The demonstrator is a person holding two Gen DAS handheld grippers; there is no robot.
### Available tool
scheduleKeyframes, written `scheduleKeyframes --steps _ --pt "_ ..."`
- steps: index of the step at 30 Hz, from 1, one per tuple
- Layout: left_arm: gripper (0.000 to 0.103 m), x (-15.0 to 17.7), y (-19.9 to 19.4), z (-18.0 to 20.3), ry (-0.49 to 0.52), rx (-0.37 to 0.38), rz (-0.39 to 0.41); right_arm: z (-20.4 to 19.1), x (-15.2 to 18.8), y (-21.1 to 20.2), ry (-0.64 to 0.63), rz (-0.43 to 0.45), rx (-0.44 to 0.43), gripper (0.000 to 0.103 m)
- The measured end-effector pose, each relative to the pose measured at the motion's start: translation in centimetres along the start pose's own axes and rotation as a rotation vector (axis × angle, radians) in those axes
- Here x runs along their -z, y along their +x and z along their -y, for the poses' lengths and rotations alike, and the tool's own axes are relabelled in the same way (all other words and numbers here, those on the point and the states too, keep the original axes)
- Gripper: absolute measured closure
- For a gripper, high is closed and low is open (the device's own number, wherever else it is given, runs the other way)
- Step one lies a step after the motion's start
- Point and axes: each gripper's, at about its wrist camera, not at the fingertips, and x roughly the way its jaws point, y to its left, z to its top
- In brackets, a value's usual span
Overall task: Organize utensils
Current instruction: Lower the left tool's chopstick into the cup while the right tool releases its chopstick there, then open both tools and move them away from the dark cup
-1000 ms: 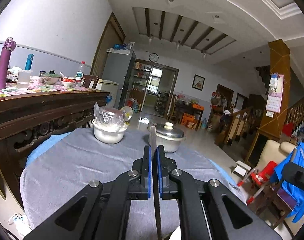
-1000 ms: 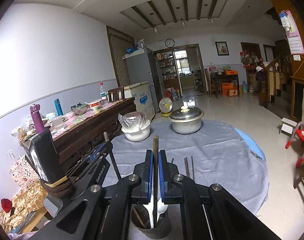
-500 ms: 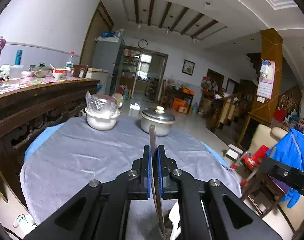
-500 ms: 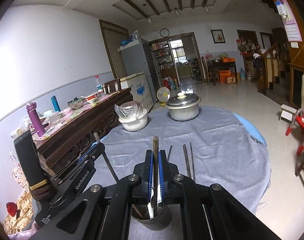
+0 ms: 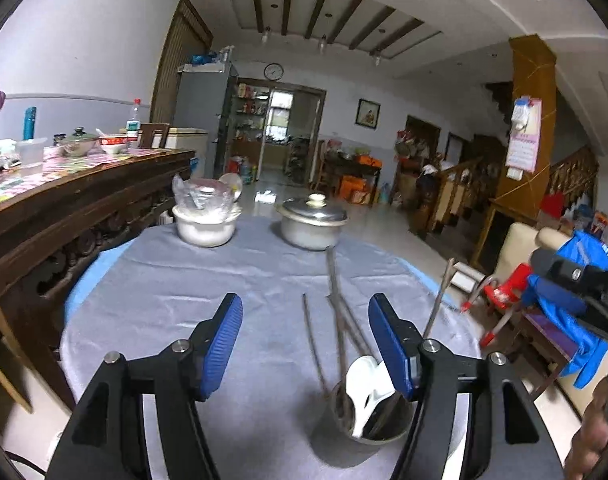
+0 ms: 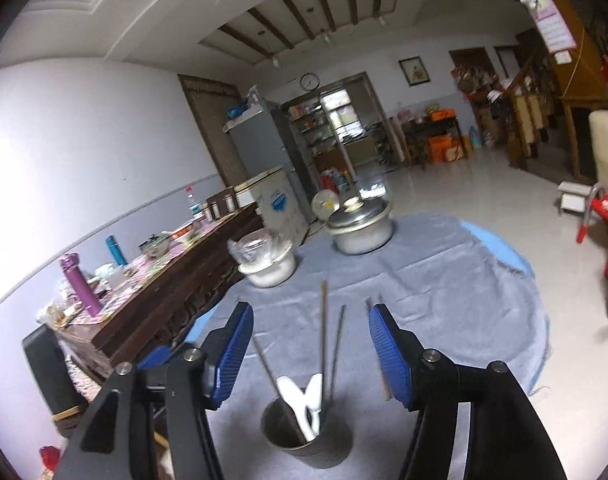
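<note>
While both claws hang just over the steel cup (image 6: 307,428), the left gripper (image 5: 304,344) and right gripper (image 6: 310,354) have just been opening and now stand wide with nothing between their blue pads, so I judge each has let go of a piece. White spoons (image 6: 304,400) and metal chopsticks (image 6: 324,332) stand upright in the cup, leaning on its rim. Beyond it on the grey cloth (image 6: 444,280) sits a lidded pot (image 6: 362,228).

A lived-in home — fridge (image 5: 201,108), wall clock (image 5: 273,71), staircase (image 5: 456,188), lidded pot (image 5: 312,222) on the dining table (image 5: 143,280).
</note>
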Motion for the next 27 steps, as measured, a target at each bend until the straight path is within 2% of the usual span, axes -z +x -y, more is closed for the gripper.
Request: scheduleKeyframes --steps 8,14,19,27 --pt "0.031 0.5 -1.3 -1.4 0.011 -0.077 -0.029 1.2 0.1 -0.6 0.054 -0.014 0.015 0.039" --pt "0.027 0.7 -1.5 -2.7 0.017 -0.191 -0.074 1.3 0.4 -0.6 0.064 -0.036 0.012 0.039" --pt "0.026 0.8 -1.5 -3.8 0.019 -0.288 -0.114 0.4 1.1 0.3 0.047 -0.087 -0.005 0.039" --pt "0.026 0.9 -1.1 -4.7 0.033 -0.358 -0.164 -0.4 2.1 1.3 0.037 -0.121 -0.007 0.039"
